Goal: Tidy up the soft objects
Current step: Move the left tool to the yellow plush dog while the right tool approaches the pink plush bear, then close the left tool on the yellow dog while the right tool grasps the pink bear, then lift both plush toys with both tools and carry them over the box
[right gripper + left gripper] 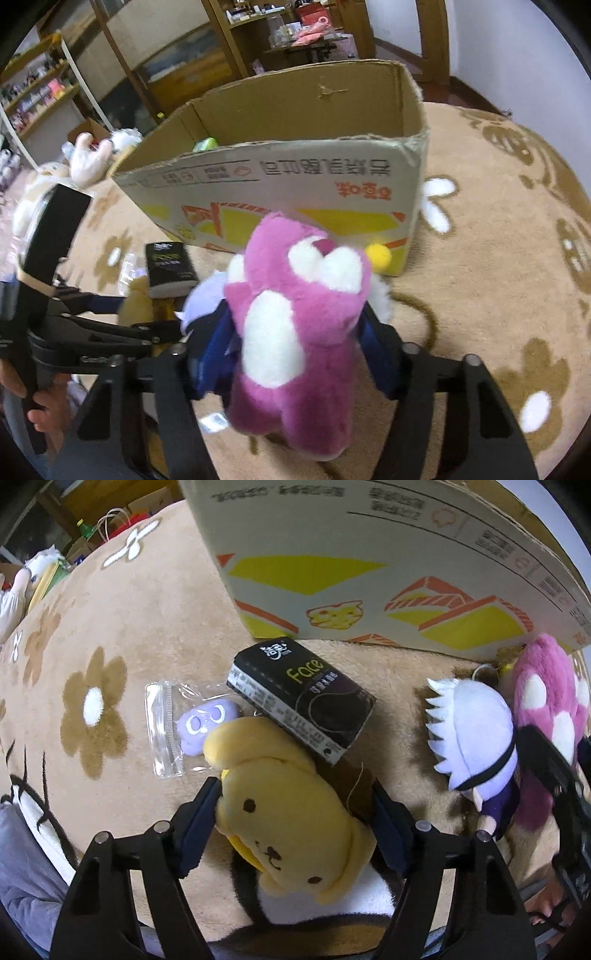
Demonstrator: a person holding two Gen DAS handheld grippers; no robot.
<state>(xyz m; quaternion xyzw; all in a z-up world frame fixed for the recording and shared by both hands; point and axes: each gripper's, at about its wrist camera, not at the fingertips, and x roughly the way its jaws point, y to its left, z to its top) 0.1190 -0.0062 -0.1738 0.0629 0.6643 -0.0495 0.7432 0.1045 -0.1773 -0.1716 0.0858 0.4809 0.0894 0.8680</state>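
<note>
In the left wrist view, the left gripper point(295, 805) is clenched on a yellow dog plush point(291, 812), whose long axis runs from 11 o'clock down to 5 o'clock between the fingers point(199, 812). A black tissue pack point(301, 698) leans on the plush's far end at 12 o'clock, with a bagged purple charm point(205, 722) at 10 o'clock. The cardboard box point(369, 561) stands beyond at 12 o'clock. A white-haired doll point(476, 738) lies on the rug point(110, 627) at 3 o'clock.

In the right wrist view, the right gripper point(297, 343) grasps a pink plush point(299, 332) upright between its fingers point(384, 354). The box's open top sits straight ahead at 12 o'clock, nearer to this hand, so the pink plush likely goes in first.
</note>
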